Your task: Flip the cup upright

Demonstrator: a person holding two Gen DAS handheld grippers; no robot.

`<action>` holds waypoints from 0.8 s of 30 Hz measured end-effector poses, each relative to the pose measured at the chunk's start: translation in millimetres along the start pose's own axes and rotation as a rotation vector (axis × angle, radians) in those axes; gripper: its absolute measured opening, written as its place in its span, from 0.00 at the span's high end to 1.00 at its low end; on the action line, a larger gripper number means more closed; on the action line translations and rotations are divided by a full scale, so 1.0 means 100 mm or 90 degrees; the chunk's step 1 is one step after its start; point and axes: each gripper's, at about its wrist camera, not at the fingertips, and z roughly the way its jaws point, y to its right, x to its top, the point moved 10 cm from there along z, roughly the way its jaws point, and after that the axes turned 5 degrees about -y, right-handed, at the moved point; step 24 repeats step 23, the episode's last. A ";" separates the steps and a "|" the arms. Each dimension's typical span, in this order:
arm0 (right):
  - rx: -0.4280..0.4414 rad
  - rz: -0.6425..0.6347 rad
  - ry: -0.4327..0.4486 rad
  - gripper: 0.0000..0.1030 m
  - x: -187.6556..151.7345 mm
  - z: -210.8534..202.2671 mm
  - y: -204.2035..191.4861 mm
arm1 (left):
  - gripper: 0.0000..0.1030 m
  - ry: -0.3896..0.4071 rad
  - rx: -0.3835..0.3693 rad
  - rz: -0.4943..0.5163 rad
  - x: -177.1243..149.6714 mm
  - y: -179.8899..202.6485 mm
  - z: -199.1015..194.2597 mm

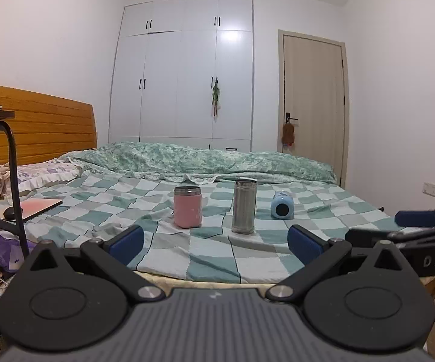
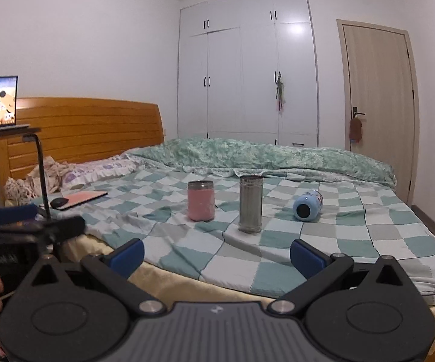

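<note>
- blue cup [image 2: 307, 206] lies tipped on the bed [image 2: 368, 241], right of the steel cup [image 2: 251, 208]
- left hand-held gripper [image 1: 215, 242] and right hand-held gripper [image 2: 217, 253] both spread wide, holding nothing, well short of it

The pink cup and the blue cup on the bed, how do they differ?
The pink cup stands upright; the blue cup lies on its side, one round end facing the camera. The pink cup is plain, while the blue cup carries a printed pattern. Both rest on the checkered blanket, clear of either gripper.
</note>
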 end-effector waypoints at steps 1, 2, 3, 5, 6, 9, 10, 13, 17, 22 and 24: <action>-0.004 -0.001 0.002 0.00 0.01 -0.01 0.01 | 0.00 0.001 0.003 -0.001 0.01 0.00 0.01; -0.006 -0.001 0.006 0.00 0.02 -0.02 0.02 | 0.00 -0.001 0.007 -0.005 0.01 -0.01 0.02; -0.007 0.000 0.009 0.00 0.03 -0.03 0.03 | 0.00 -0.002 0.010 -0.010 0.01 -0.02 0.03; -0.009 0.003 0.013 0.00 0.04 -0.05 0.06 | 0.00 -0.004 0.014 -0.018 0.01 -0.04 0.04; -0.011 0.004 0.014 0.00 0.05 -0.06 0.08 | 0.00 -0.003 0.016 -0.021 0.00 -0.04 0.03; -0.012 0.005 0.014 0.00 0.05 -0.06 0.09 | 0.00 0.000 0.013 -0.022 -0.01 -0.04 0.02; -0.010 0.004 0.012 0.00 0.04 -0.05 0.08 | 0.00 -0.001 0.009 -0.020 -0.01 -0.03 0.03; -0.006 -0.002 0.008 0.00 0.02 -0.03 0.04 | 0.00 0.001 0.008 -0.019 0.00 -0.03 0.02; -0.005 -0.004 0.006 0.00 0.02 -0.02 0.03 | 0.00 0.002 0.010 -0.017 0.00 -0.02 0.01; -0.002 -0.002 0.002 0.00 0.00 -0.01 0.03 | 0.00 -0.005 0.008 -0.020 -0.01 -0.05 0.03; -0.002 -0.002 0.001 0.00 0.00 -0.01 0.03 | 0.00 -0.007 0.005 -0.021 -0.01 -0.05 0.03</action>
